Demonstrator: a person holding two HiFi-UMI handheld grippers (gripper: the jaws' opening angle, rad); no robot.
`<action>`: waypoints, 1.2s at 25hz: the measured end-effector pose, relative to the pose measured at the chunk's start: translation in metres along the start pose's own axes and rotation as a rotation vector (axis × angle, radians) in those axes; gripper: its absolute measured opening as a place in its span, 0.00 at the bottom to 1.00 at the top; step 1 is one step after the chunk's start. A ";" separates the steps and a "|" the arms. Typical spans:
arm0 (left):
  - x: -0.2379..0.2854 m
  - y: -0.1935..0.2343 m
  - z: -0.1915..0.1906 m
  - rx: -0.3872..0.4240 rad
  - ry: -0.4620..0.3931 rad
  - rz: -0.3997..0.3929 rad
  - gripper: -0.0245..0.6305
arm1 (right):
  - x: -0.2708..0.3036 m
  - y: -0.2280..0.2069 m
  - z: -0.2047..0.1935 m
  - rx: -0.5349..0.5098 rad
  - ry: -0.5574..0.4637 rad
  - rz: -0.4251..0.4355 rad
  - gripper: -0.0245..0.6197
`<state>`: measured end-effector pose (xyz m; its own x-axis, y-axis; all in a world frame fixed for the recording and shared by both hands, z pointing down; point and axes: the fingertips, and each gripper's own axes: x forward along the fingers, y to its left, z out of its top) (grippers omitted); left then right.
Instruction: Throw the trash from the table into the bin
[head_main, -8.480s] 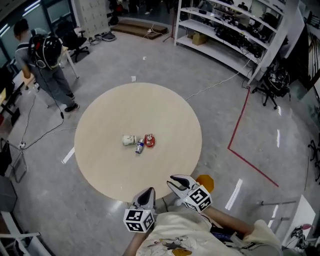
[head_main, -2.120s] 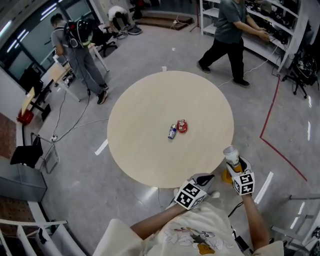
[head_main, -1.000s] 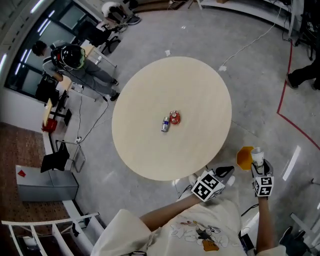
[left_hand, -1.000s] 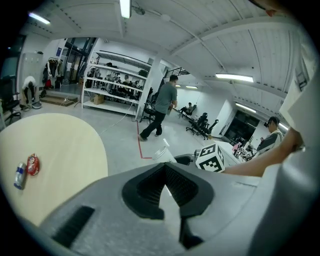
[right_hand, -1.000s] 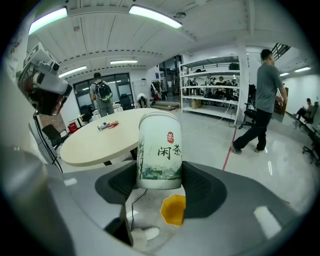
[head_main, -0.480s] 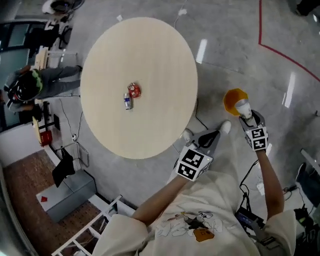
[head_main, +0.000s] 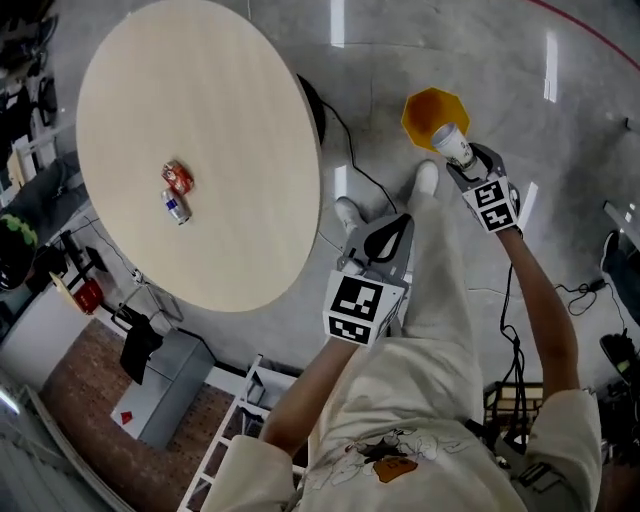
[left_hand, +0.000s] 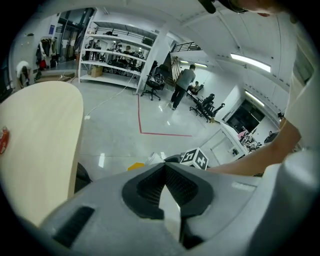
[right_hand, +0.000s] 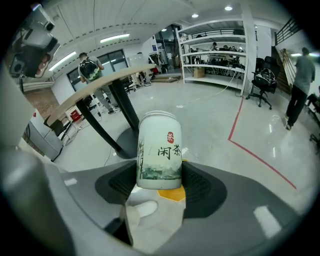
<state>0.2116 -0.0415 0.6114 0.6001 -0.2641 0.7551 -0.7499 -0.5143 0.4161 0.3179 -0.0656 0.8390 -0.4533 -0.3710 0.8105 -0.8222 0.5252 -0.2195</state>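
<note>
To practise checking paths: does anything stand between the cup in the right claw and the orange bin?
Nothing visible does. The right claw holds the cup just over the open bin's near rim; the person's shoe stands beside the bin, out of the way.

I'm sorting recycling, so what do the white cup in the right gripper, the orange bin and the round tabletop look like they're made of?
Cup: likely paper, matte white with printed characters and a landscape picture on its side. Bin: probably plastic, one even orange colour with an angular rim. Tabletop: pale wood or wood-look laminate, even beige with little sheen; the look doesn't settle which.
</note>
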 end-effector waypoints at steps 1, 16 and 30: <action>0.007 0.004 -0.004 -0.004 0.009 -0.002 0.05 | 0.010 -0.002 -0.006 -0.007 0.012 0.001 0.48; 0.104 0.070 -0.067 -0.093 0.094 -0.008 0.05 | 0.134 -0.033 -0.094 -0.082 0.208 0.028 0.48; 0.179 0.133 -0.123 -0.174 0.075 0.028 0.05 | 0.246 -0.054 -0.133 -0.169 0.306 0.043 0.48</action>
<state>0.1850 -0.0565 0.8644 0.5607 -0.2115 0.8005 -0.8068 -0.3569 0.4708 0.2962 -0.0831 1.1228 -0.3415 -0.1125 0.9331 -0.7244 0.6640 -0.1851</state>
